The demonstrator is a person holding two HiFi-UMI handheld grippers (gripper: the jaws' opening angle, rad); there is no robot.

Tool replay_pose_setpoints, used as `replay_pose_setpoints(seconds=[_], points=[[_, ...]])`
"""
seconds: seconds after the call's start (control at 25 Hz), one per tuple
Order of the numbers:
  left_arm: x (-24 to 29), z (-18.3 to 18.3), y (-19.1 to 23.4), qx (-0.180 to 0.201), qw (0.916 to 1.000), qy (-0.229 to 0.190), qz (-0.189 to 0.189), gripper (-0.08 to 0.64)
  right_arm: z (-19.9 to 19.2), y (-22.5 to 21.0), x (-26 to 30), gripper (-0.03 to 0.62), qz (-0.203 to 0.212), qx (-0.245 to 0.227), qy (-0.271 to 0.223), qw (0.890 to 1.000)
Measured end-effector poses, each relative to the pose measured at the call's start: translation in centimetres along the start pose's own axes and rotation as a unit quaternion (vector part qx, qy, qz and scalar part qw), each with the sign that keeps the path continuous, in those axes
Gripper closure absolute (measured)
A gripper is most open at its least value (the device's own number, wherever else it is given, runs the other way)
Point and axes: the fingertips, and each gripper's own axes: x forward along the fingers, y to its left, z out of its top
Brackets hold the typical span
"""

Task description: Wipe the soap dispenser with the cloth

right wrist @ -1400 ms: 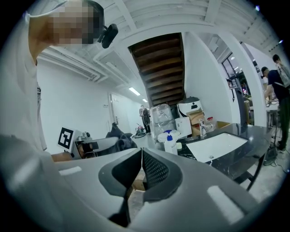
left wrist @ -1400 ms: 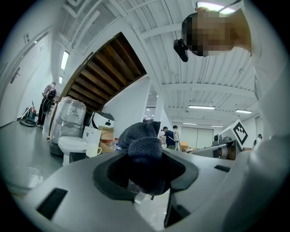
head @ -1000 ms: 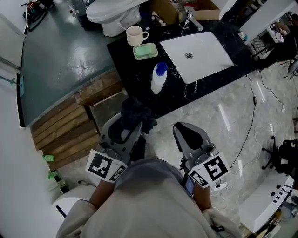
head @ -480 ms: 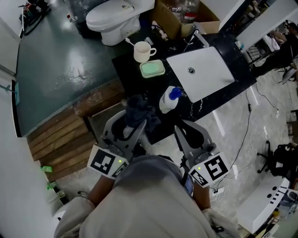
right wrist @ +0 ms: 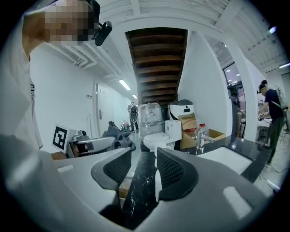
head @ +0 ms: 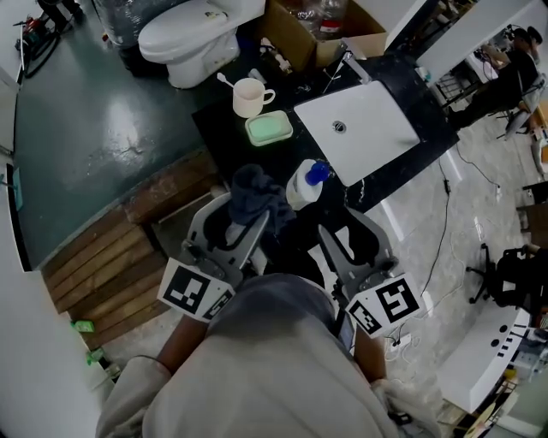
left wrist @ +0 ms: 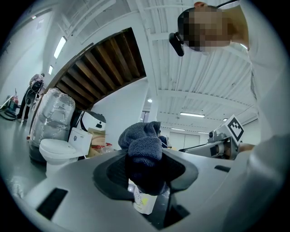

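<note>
Left claw point(head: 244, 218) clamped; right claw point(head: 347, 233) just opening, empty.

Dk-blue cloth point(head: 254, 190), wht dispenser point(head: 300, 191) – blue cap point(head: 318, 171).

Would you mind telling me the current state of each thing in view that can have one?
left gripper, shut on the cloth.
cloth, bunched between the left jaws.
right gripper, jaws apart, just opened, nothing between them.
soap dispenser, standing on the counter, not gripped.
mug, upright.
sink, empty.
toilet, lid down.
</note>
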Motion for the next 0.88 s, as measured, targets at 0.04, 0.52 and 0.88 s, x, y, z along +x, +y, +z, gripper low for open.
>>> replay_pose_setpoints(seconds=[0.04, 0.52, 0.88], points=[[0.2, -0.1, 0.0, 0.0, 1.0, 0.0, -0.001, 0.402, -0.2, -0.4, 0.1, 0.439, -0.005, 0.0, 0.004, 1.0], [2.5, -1.4, 1.4, 0.003, 0.9996, 0.006, 0.027, 0.402, -3.6, -4.5, 5.0, 0.399, 0.03, -0.06, 0.079, 0.995], [4.0, -2.8, 2.1, -0.002, 0.999, 0.03, 0.033, 0.402, -6.4, -5.6, 8.1, 0.397, 0.047, -0.084, 0.116, 0.988]])
